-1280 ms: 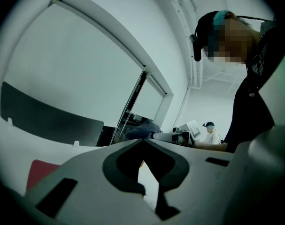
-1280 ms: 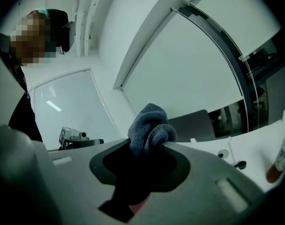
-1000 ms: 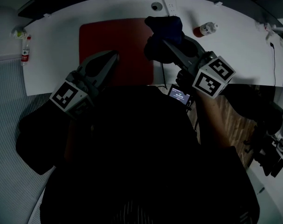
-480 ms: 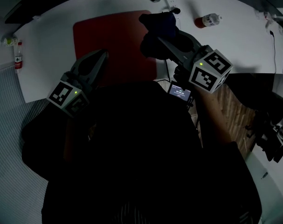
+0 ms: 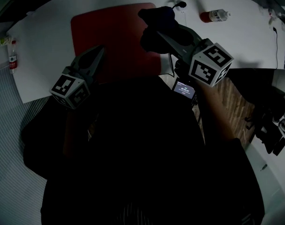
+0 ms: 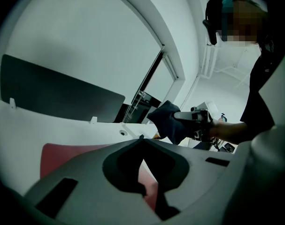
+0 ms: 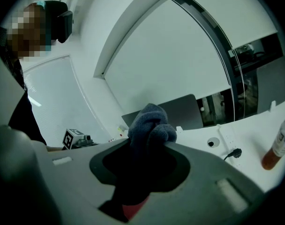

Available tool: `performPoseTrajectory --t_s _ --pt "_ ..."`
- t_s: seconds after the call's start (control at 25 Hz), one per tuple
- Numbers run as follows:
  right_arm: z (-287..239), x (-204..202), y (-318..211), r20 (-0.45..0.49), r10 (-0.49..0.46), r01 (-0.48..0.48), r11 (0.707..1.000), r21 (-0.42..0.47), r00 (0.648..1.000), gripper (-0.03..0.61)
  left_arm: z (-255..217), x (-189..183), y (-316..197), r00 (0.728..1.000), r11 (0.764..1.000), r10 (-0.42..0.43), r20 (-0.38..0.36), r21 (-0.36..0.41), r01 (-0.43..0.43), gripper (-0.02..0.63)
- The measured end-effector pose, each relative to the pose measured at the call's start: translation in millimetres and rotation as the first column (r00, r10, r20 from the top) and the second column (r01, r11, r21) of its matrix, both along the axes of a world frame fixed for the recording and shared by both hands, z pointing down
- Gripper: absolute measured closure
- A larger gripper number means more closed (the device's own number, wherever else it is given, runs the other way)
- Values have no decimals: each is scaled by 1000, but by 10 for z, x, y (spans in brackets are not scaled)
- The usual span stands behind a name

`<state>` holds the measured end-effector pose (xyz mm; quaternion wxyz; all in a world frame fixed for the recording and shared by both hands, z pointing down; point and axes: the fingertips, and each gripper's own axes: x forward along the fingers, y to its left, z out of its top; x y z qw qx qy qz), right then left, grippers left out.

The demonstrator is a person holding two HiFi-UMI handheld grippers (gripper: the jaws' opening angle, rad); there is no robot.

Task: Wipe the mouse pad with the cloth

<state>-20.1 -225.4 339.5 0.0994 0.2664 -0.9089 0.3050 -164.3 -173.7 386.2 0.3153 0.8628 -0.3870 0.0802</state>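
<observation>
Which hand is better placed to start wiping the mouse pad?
Right. The right tongs are shut on the cloth, held by the pad's far right corner. The left tongs are shut on nothing, near the pad's front edge.

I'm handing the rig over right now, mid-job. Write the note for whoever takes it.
Left tool: shut, empty, over the near left part of the red mouse pad.
Right tool: shut on the dark cloth, held by the pad's far right corner; from the left gripper view it looks lifted off the surface.
Done: cloth is in the grip. Whether any wiping has happened cannot be told.
Left: probably lower the cloth and wipe across the pad on the white desk.
</observation>
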Motion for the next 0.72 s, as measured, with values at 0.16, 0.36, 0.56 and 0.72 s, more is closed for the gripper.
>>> performPoseTrajectory --t_s 0.16,0.36,0.56,0.72 --pt "49 26 -71 -14 14 -14 1000 -8 1000 479 147 -76 -144 999 1000 -1 36 2 1 607" --pt "195 50 -165 -33 31 -32 999 -29 999 479 628 -205 -272 992 998 13 126 -59 -6 607" --pt "391 104 -242 -33 35 -37 997 -72 999 479 1250 -300 -290 980 981 47 192 -193 -10 607" --pt "546 192 -298 -52 29 -35 994 -104 998 479 1740 -422 -272 949 959 123 291 -282 -37 609"
